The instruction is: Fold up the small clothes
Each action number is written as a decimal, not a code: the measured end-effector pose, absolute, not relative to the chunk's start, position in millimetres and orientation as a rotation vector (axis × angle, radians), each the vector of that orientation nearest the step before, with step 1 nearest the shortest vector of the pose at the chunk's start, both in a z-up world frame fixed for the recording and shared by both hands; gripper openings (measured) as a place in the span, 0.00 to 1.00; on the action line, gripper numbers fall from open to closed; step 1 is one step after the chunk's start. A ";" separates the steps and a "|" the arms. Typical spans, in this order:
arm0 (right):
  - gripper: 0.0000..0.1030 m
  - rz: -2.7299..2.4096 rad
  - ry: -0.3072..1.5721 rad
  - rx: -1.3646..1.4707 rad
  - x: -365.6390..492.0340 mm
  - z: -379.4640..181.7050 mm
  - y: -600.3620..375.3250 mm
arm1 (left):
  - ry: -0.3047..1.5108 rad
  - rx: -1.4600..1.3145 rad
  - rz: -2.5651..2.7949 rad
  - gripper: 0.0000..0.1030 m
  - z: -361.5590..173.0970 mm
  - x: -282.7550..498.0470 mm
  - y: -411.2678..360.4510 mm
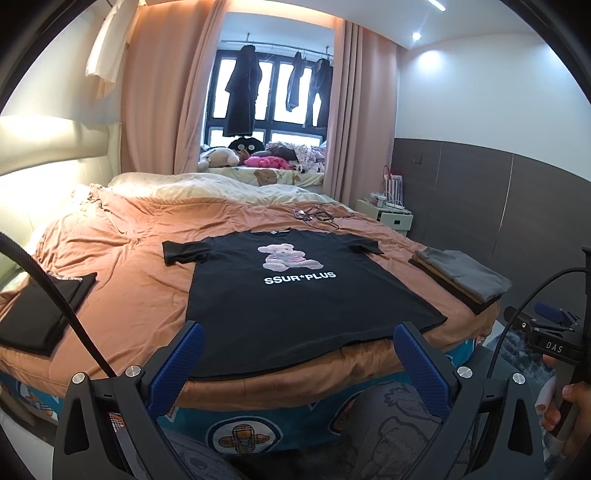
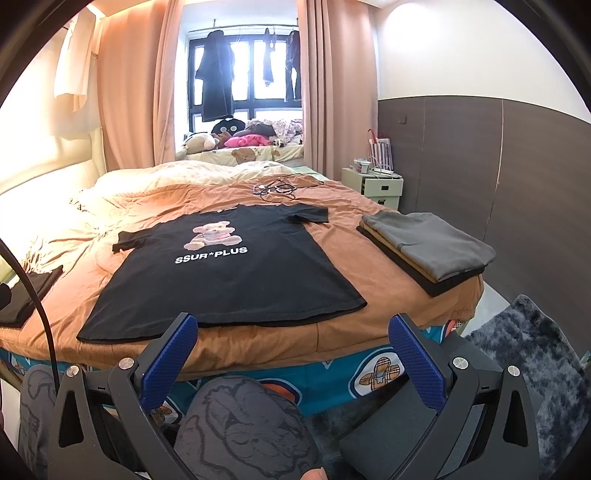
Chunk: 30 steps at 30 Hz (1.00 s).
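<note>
While both grippers hovered wide open and empty, the black T-shirt point(image 1: 295, 295) lay flat ahead, hem nearest the left gripper point(image 1: 299, 354), collar pointing away, right gripper point(image 2: 293, 350) offset rightward.

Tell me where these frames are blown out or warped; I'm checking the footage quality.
Left wrist view: the window is overexposed behind the hanging clothes, a ceiling light flares, and the headboard glows. Right wrist view: the left wall and pale bedding wash out. Both views bend straight edges and darken the corners; the black T-shirt stays sharp.

Left gripper point(image 1: 299, 341) and right gripper point(image 2: 293, 334) both spread wide, empty.
</note>
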State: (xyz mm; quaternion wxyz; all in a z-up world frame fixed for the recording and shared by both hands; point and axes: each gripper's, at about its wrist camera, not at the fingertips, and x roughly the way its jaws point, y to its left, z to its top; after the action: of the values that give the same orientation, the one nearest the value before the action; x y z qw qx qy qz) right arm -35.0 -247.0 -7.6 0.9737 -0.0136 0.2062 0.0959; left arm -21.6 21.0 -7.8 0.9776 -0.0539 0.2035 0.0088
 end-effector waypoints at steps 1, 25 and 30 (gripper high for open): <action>1.00 0.191 0.417 -0.028 -34.8 -7.9 -247.0 | 0.410 -0.107 0.020 1.00 -7.6 -22.0 20.5; 1.00 0.230 0.406 -0.018 -33.6 4.9 -248.5 | 0.447 -0.086 0.045 1.00 2.1 -20.0 24.3; 1.00 0.260 0.402 -0.026 -16.3 9.7 -247.9 | 0.434 -0.090 0.067 1.00 11.3 -14.0 30.6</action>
State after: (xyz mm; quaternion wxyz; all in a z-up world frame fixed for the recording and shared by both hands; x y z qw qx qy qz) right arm -16.3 -247.9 9.7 0.9714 -0.0127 0.1989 0.1288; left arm -14.0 30.6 11.3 0.9749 -0.0449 0.2153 0.0333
